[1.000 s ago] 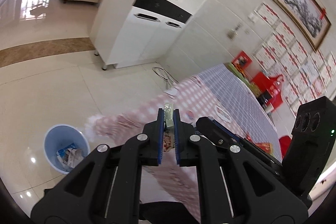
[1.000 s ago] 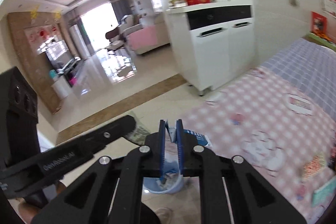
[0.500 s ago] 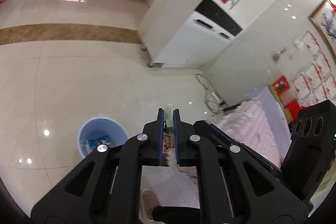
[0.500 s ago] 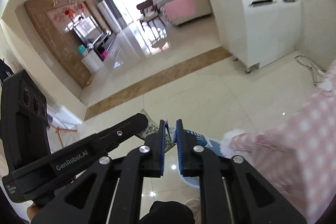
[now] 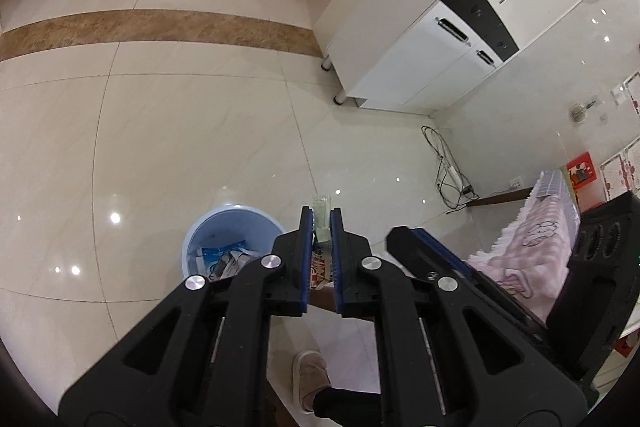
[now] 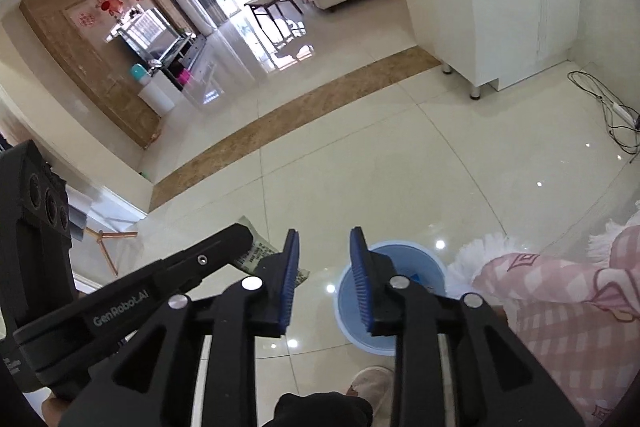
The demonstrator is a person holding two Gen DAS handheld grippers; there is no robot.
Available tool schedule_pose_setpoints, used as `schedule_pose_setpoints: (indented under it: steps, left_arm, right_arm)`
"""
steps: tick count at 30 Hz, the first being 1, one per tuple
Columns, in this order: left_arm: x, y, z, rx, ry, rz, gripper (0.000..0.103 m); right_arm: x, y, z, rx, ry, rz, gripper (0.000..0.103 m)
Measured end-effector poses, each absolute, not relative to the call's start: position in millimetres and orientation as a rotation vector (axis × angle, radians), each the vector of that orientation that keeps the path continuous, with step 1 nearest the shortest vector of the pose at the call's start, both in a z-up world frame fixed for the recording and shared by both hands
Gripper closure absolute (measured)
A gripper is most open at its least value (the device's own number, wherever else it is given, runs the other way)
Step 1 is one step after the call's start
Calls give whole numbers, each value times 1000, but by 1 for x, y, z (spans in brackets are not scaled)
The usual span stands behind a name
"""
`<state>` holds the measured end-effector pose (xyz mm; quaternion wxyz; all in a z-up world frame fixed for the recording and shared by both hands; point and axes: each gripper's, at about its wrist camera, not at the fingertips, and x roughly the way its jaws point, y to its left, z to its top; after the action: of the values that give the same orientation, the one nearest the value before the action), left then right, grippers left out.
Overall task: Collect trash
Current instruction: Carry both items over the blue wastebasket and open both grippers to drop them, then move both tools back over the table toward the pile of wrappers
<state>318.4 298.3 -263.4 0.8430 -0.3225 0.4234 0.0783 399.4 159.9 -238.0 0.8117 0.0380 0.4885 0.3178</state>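
I count two tongs, one blue bin at lower centre of the frame, one wrapper pinched, one white cabinet upper right, one slipper at bottom.

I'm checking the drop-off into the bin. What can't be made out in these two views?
- Left wrist view: the print on the wrapper in the left gripper is mostly covered by its pads.
- Left wrist view: the blue bin is partly hidden by that gripper; its contents are too small to identify.
- Right wrist view: the right gripper, jaws opening with nothing between, hides most of the bin's inside.
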Motion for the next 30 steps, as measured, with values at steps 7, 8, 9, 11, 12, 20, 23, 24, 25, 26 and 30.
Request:
schedule_pose_setpoints:
  steps: [7,8,9,11,12,20,23,24,25,26,30]
  left_arm:
    - [328,289,-275,-651,933,158,94]
    - [328,288,-275,-647,936,158,94]
    - [329,286,-276,-639,939,156,94]
    - [331,284,-275,-634,940,152,94]
    - [331,283,-275,-631,940,151,94]
    - [335,278,-269,-605,936,153,94]
    - [335,275,-267,-602,934,154,94]
    - [335,274,-266,-603,933,159,94]
    - [335,273,-266,-606,931,167,93]
    - [336,273,-265,-610,932,172,92]
    - [334,274,-262,-615,937,203,34]
  right_arm:
    - [391,157,-226,-39,939,563,53]
    - [393,154,-226,-47,931,557,51]
    - [392,153,-224,-55,919,552,50]
    - [391,151,-223,-65,904,535,48]
    - [391,149,-222,-66,897,531,48]
    - [387,126,-207,-37,827,497,41]
    - [385,120,-200,-24,798,486,41]
    - [384,119,-198,-23,792,483,41]
    - [384,118,-196,-20,785,481,41]
    - [383,115,-194,-14,774,478,40]
    - [380,107,-190,3,763,470,40]
